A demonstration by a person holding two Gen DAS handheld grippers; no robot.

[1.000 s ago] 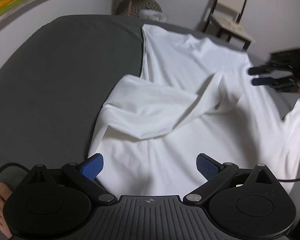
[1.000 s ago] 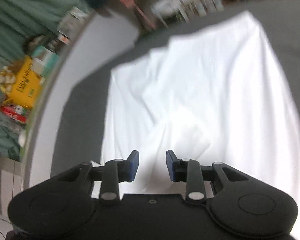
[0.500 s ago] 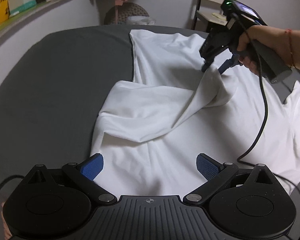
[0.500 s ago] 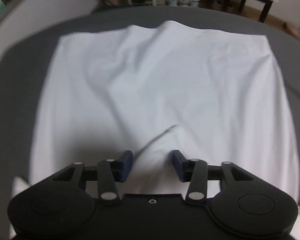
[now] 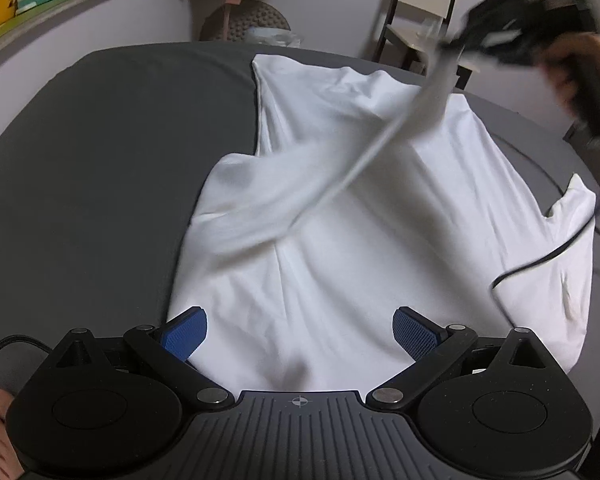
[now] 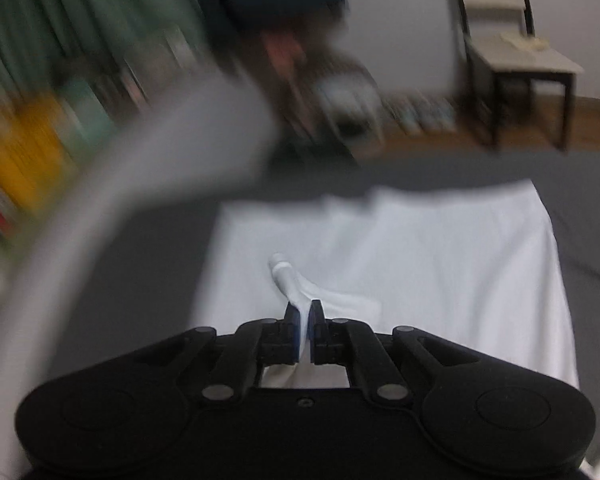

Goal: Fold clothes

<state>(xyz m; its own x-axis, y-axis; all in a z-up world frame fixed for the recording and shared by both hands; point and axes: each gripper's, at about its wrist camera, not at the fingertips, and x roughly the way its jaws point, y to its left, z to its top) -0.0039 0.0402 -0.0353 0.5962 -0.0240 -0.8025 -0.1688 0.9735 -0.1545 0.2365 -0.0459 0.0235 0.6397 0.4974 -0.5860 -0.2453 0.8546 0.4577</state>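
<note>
While your right gripper (image 6: 305, 322) has its jaws clamped on the cuff of the sleeve (image 5: 340, 176), lifted clear above the bed (image 5: 100, 140), your left gripper (image 5: 298, 332) hangs with jaws wide apart and empty over the shirt's near end. The white shirt (image 5: 380, 240) lies spread along the bed's middle, its far hem near the far edge. Judged from its drape and wrinkles, the cloth is light, soft and limp; it will sag and slide. Take hold at seams, cuffs or hem corners, not mid-panel.
</note>
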